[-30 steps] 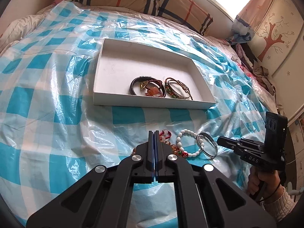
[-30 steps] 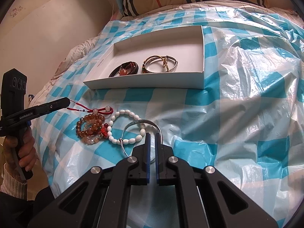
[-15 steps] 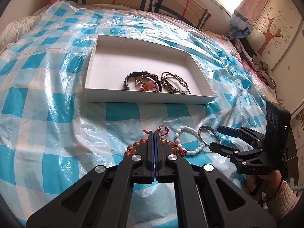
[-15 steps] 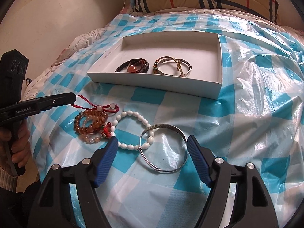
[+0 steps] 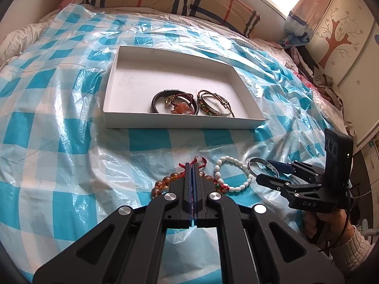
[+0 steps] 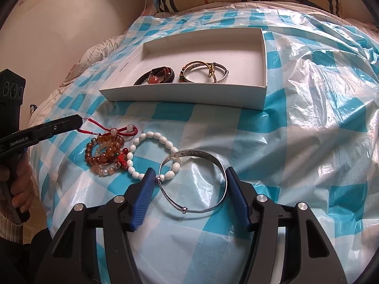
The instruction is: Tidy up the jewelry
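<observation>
Jewelry lies in two places on the bed, which is covered by a blue-and-white checked plastic sheet. A shallow white box sits farther up the sheet and holds two clusters near its front wall: a dark cord bracelet tangled with a reddish-orange charm piece, and beside it a pair of metal bangles (one with a gold knot, seen from the right wrist). The rest of the box floor is bare.

Outside the box, nearer the cameras, lie amber bead strands with a red cord, a white bead bracelet and a silver bangle overlapping the white beads.

The right gripper has its jaws spread about the silver bangle and has just been closing them — the blue pads flank the ring on both sides, at or very close to its rim; a firm grip cannot be told. The left gripper has its jaws pressed together, its tip just at the red cord — whether it pinches the cord cannot be told.
</observation>
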Available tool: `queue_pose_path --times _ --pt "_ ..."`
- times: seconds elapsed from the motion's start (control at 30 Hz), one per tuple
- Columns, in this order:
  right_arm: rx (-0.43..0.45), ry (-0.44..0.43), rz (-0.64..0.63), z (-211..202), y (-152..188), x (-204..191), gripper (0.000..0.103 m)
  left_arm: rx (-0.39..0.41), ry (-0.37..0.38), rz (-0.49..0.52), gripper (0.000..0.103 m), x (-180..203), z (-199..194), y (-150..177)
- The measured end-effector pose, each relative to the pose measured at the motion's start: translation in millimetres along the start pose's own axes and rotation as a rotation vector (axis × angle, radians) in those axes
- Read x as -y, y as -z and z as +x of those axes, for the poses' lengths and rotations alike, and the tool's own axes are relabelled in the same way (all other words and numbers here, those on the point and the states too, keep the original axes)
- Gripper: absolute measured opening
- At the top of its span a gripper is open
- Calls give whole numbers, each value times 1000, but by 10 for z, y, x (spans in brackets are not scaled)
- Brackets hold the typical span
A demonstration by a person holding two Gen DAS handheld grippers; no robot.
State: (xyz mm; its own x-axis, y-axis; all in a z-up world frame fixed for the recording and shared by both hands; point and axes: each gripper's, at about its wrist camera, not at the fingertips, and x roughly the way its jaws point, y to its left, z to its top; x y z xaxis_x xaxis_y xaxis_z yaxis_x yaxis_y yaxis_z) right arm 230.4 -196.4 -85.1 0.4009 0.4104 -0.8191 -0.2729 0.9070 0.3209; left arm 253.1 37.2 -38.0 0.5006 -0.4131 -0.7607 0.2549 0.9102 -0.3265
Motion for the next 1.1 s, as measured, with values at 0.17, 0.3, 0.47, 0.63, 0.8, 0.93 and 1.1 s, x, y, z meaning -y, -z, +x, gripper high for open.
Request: queue_pose_path --times 0.17,0.3,0.47,0.63,0.8,0.93,1.1 --pt "11 -28 26 -64 20 3 59 11 8 12 1 50 -45 -25" --pt "18 -32 26 -93 26 -7 59 11 9 19 1 78 -55 -37" --pt "48 -49 23 -204 -20 -43 59 19 15 26 1 125 -99 -58" --pt "73 -75 33 -273 -81 -72 59 28 18 33 1 172 -133 -89" --pt "96 -93 43 -318 -124 -72 59 38 24 46 1 223 -156 -135" --pt "104 -103 59 -319 -149 -35 59 53 33 58 1 271 -185 -187" --pt "122 -108 70 -328 -174 -14 59 69 40 78 1 347 -203 -262"
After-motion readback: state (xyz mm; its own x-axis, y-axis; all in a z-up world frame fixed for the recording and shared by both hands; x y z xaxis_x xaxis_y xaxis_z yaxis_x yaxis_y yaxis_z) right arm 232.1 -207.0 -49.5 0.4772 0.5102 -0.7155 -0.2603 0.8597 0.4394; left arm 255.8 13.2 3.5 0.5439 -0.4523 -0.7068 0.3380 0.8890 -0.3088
